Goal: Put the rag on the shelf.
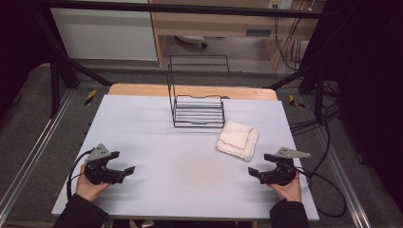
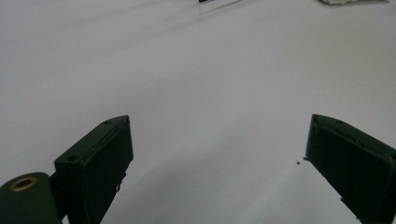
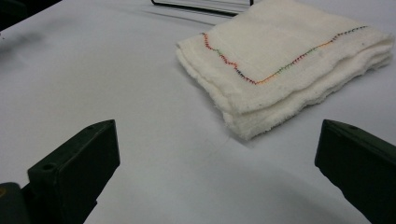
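Table [image 1: 157,142]: pale grey-white top, with a light wood edge showing along the far side. Resting on it: one black wire rack [image 1: 197,107], upright, at the far middle; one folded cream cloth [image 1: 237,138] with multicoloured stitching along its hem, lying flat just beside the rack's near right corner, apart from it.

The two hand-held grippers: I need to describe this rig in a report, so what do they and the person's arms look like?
Both the left gripper and right gripper are black, with two flat, blocky jaws. Each carries a grey three-cornered plate on top and trails a black cable. The person wears dark long sleeves.
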Demonstrator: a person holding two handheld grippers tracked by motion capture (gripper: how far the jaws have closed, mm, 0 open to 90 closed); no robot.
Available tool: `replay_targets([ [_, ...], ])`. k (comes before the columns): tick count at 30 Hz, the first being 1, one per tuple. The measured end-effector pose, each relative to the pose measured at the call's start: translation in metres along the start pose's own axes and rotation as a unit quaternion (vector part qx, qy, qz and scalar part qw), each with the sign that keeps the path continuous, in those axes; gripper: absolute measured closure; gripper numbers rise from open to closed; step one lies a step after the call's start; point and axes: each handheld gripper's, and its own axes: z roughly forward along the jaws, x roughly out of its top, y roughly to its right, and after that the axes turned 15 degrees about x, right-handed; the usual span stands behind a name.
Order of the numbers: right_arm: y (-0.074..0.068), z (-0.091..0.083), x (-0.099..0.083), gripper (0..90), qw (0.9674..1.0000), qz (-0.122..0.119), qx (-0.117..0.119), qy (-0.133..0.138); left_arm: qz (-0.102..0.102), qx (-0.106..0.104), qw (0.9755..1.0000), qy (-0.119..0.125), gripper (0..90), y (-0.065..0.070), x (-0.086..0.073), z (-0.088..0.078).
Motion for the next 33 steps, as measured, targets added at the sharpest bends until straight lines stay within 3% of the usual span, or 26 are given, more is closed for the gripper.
replay_targets([
  [14, -0.004, 0.005, 0.004, 4.1, 0.9995, -0.019, -0.020, -0.014, -0.002, 0.002, 1.0000, 0.001, 7.5, 0.001, 0.000, -0.002],
  [18, -0.007, 0.014, 0.009, 9.4, 0.9992, -0.024, -0.025, -0.020, 0.000, 0.004, 1.0000, -0.001, 7.6, 0.001, -0.001, -0.001],
  [26, -0.008, 0.035, 0.025, 25.2, 0.9954, -0.057, -0.063, -0.045, 0.003, 0.006, 1.0000, -0.005, 7.7, 0.002, -0.001, 0.000],
  [33, -0.003, 0.056, 0.035, 41.9, 0.9931, -0.067, -0.057, -0.078, 0.001, 0.007, 1.0000, -0.005, 8.0, 0.002, -0.001, 0.000],
])
